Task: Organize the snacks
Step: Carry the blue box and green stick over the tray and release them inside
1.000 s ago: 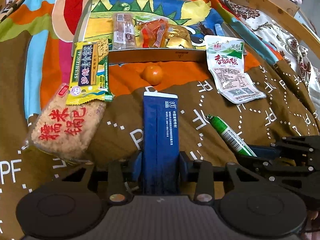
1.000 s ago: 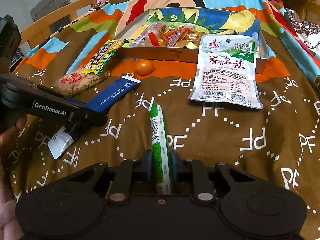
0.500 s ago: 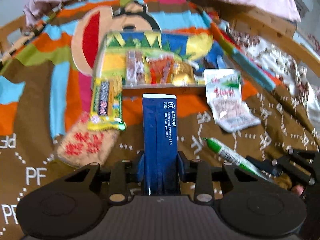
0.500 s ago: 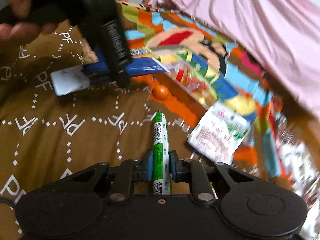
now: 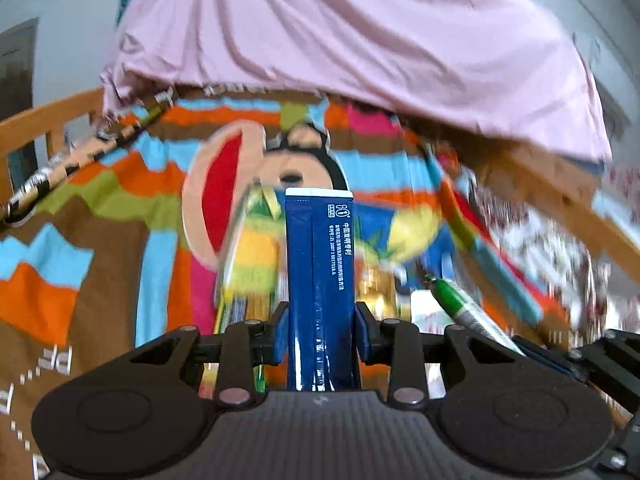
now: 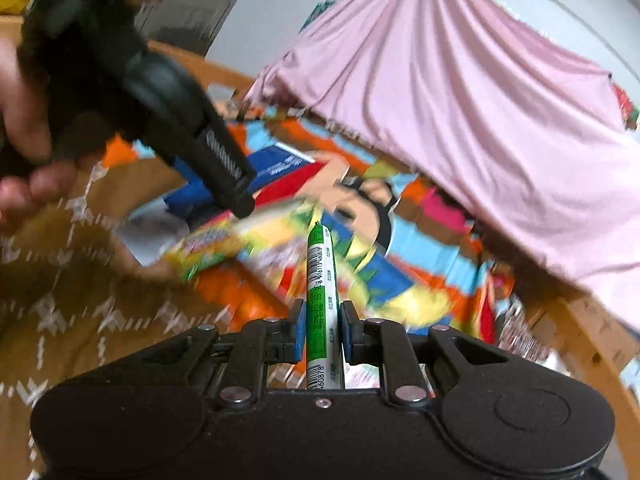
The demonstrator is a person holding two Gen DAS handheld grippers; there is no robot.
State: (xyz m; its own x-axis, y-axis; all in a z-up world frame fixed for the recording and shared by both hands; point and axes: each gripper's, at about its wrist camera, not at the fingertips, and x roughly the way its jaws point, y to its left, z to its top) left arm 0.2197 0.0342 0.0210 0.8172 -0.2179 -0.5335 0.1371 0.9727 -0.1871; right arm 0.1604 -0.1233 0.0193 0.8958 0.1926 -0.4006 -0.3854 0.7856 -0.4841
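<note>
Left gripper (image 5: 321,320) clamped on blue packet (image 5: 320,280); right gripper (image 6: 322,326) clamped on green stick (image 6: 321,304); both raised over blurred, probably snack, tray (image 5: 248,248).

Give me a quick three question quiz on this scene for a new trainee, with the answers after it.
1. True or false: the left gripper is shut on the blue packet.
2. What does the right gripper hold? A) an orange B) the green and white stick C) nothing
3. Fill in: behind the patterned blanket hangs a ____ cloth.

Key: 1 true; 2 B; 3 pink.
</note>
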